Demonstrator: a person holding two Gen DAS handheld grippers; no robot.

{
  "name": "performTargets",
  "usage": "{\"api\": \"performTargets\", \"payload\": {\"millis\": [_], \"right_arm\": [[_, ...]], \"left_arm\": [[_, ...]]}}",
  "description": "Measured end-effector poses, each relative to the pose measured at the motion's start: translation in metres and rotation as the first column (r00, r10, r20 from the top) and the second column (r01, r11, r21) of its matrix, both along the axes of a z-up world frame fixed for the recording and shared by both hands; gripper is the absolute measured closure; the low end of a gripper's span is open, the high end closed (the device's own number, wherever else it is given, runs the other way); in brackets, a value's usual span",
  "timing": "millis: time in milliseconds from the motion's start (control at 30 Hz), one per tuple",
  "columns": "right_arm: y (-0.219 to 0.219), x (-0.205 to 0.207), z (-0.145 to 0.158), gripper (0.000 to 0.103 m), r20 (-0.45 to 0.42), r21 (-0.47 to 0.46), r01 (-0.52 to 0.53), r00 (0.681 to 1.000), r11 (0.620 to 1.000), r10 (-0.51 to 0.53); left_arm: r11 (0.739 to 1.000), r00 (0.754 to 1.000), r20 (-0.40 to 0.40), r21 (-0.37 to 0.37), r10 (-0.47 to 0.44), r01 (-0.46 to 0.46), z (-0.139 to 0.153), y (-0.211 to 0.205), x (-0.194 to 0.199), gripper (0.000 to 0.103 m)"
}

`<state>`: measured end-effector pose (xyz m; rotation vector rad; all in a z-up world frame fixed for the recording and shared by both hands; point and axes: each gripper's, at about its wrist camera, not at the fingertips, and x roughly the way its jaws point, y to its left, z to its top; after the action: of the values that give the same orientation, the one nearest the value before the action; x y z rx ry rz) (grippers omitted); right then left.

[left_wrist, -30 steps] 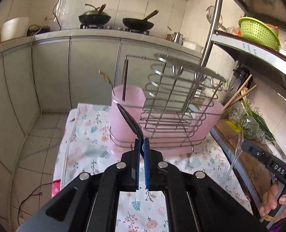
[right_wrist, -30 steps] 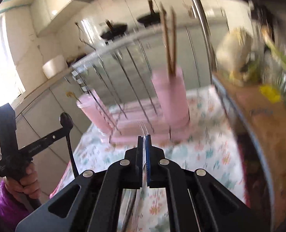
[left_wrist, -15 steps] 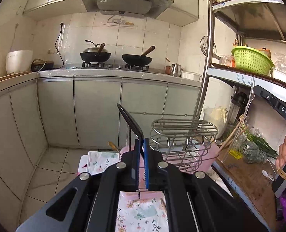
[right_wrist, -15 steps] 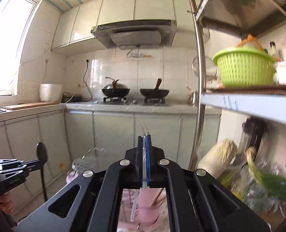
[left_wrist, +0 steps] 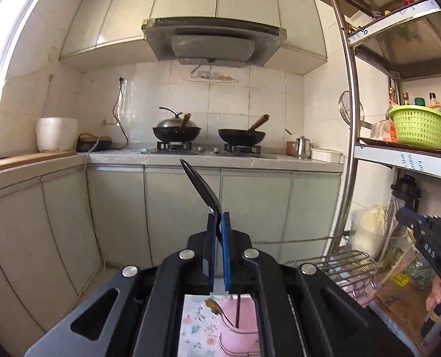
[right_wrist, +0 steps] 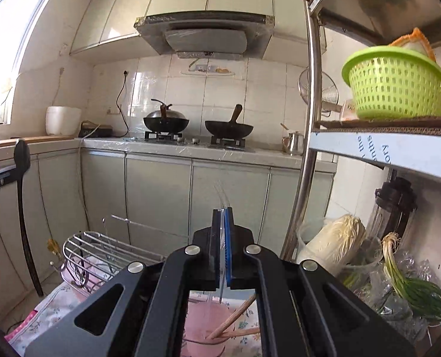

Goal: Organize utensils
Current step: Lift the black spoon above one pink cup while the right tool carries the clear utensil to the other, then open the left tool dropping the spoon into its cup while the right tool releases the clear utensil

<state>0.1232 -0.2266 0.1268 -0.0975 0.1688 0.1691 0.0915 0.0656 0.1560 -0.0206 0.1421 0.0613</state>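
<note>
Your left gripper [left_wrist: 218, 223] is clamped nearly fully closed on a black spoon [left_wrist: 201, 186]: the pads pinch its handle, and the bowl end sticks up and to the left past the fingertips, in front of the grey cabinet doors [left_wrist: 175, 208]. From the right wrist view the same spoon [right_wrist: 22, 160] hangs at the left edge, bowl on top, handle running down toward the floor. Your right gripper [right_wrist: 222, 223] is closed tight on a thin clear plastic utensil [right_wrist: 222, 199]; its tip curves up out of the pads, type hard to tell. Both grippers point roughly level at the stove counter [left_wrist: 214, 160], where two black woks [left_wrist: 241, 136] sit. The utensil rack is below you: wire rack [right_wrist: 95, 250] with pink cups on a floral cloth [right_wrist: 56, 300]. One pink cup [right_wrist: 202, 321], seen through the right gripper's frame, holds wooden chopsticks [right_wrist: 235, 315]. The other pink cup [left_wrist: 241, 321], seen through the left gripper's frame, holds a dark stick and a small gold-tipped utensil [left_wrist: 214, 305]. Your right hand [left_wrist: 440, 294] shows at the left view's right edge, beside the metal shelf [left_wrist: 405, 160] with a green basket [left_wrist: 420, 128].
</note>
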Motion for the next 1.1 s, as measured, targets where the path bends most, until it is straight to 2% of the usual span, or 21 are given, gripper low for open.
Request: {"api": "performTargets", "payload": {"millis": [167, 267, 367, 567, 767, 867, 967, 1000, 1100], "right_arm": [[-0.003, 0.001, -0.013, 0.100, -0.046, 0.002, -0.006, 0.999, 1.000, 0.006], [-0.006, 0.000, -0.017, 0.100, -0.060, 0.009, -0.010, 0.998, 1.000, 0.011], [-0.005, -0.001, -0.017, 0.100, -0.068, 0.003, -0.021, 0.997, 1.000, 0.021], [-0.003, 0.000, -0.018, 0.100, -0.092, -0.021, -0.038, 0.995, 0.999, 0.036], [-0.001, -0.005, -0.018, 0.100, -0.119, -0.036, -0.052, 0.992, 0.998, 0.048], [0.001, -0.005, -0.018, 0.100, -0.159, -0.035, -0.063, 0.986, 0.997, 0.057], [0.004, -0.007, -0.018, 0.098, -0.188, -0.041, -0.077, 0.980, 0.996, 0.068], [0.005, -0.009, -0.018, 0.097, -0.194, -0.048, -0.078, 0.979, 0.996, 0.068], [0.006, -0.017, -0.015, 0.077, -0.192, -0.051, -0.080, 0.979, 0.995, 0.069]], "left_arm": [[0.992, 0.994, 0.055, 0.077, 0.095, -0.099, -0.002, -0.010, 0.019, 0.100], [0.982, 0.991, 0.057, 0.135, 0.123, -0.130, -0.013, -0.021, 0.034, 0.100], [0.971, 0.989, 0.068, 0.194, 0.129, -0.140, -0.028, -0.033, 0.046, 0.100], [0.960, 0.994, 0.006, 0.261, 0.109, -0.107, -0.062, -0.048, 0.061, 0.100], [0.974, 0.996, -0.087, 0.227, 0.031, -0.010, -0.075, -0.047, 0.063, 0.099], [0.979, 0.988, -0.154, 0.196, -0.021, 0.051, -0.078, -0.046, 0.064, 0.096], [0.983, 0.979, -0.199, 0.163, -0.047, 0.080, -0.081, -0.041, 0.065, 0.085], [0.985, 0.976, -0.212, 0.147, -0.057, 0.089, -0.080, -0.039, 0.065, 0.085], [0.990, 0.971, -0.227, 0.098, -0.073, 0.098, -0.078, -0.031, 0.063, 0.085]]}}
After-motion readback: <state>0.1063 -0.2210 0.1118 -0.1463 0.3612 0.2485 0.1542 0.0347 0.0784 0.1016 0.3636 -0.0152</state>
